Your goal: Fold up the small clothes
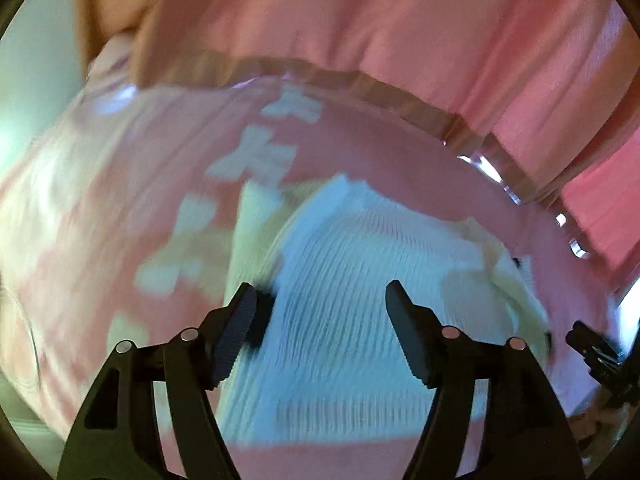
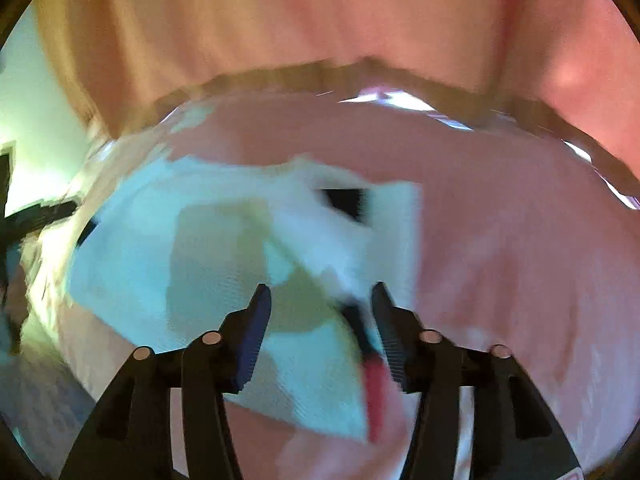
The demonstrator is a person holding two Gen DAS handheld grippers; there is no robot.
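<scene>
Both fisheye views look forward and down along their own fingers, close over a pink-covered table (image 1: 120, 184). Each frame's lower middle holds the same white garment (image 1: 340, 280), also at centre left in the right wrist view (image 2: 132, 248). Pink curtains (image 1: 400, 20) fill each upper frame.

Both fisheye views are heavily motion-blurred, smearing the white garment (image 1: 344, 264) and the pink cloth (image 1: 120, 208) under it into soft streaks, while the black fingers (image 1: 236, 332) near the lens stay fairly sharp. Light is warm and pink-tinted overall, with bright glare along the table's glossy edge (image 2: 384, 98) and a pale washed-out patch at far left. Straight lines bow strongly toward the dark circular rim.
</scene>
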